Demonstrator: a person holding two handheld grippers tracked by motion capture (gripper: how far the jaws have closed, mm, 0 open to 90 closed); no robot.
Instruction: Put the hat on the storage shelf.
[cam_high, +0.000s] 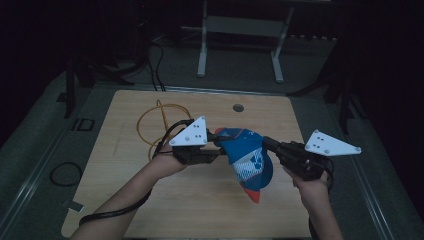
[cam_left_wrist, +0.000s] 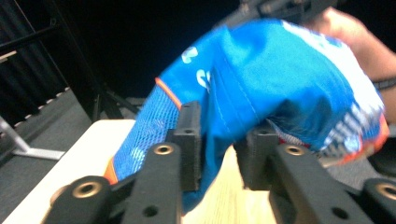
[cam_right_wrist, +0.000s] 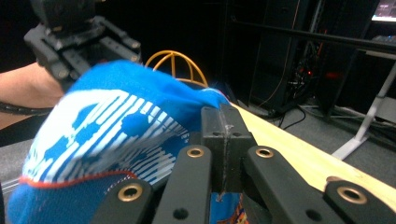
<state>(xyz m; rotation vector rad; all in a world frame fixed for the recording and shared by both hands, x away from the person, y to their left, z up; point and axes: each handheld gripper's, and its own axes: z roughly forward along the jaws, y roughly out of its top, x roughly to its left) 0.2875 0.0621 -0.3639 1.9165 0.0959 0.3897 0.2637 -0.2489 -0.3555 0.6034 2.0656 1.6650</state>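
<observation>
Blue cap (cam_high: 247, 157) with white panels and an orange-edged brim hangs above the middle of the table (cam_high: 150, 200), stretched between the two claws. The left claw (cam_high: 220, 146) meets its left edge: in the left gripper view a fold of the blue cloth (cam_left_wrist: 261, 88) lies between the two jaws, which stand a little apart, one pad against the fabric and a gap showing beside the other, so this claw is parted around the cap rather than pinching it. The right claw (cam_high: 265, 142) has its jaws pressed flat together on the cap's right side; in the right gripper view the cloth (cam_right_wrist: 116, 126) bunches at the closed pads. The brim droops toward the person. Behind the cap, an orange wire frame (cam_high: 162, 120) lies on the table.
</observation>
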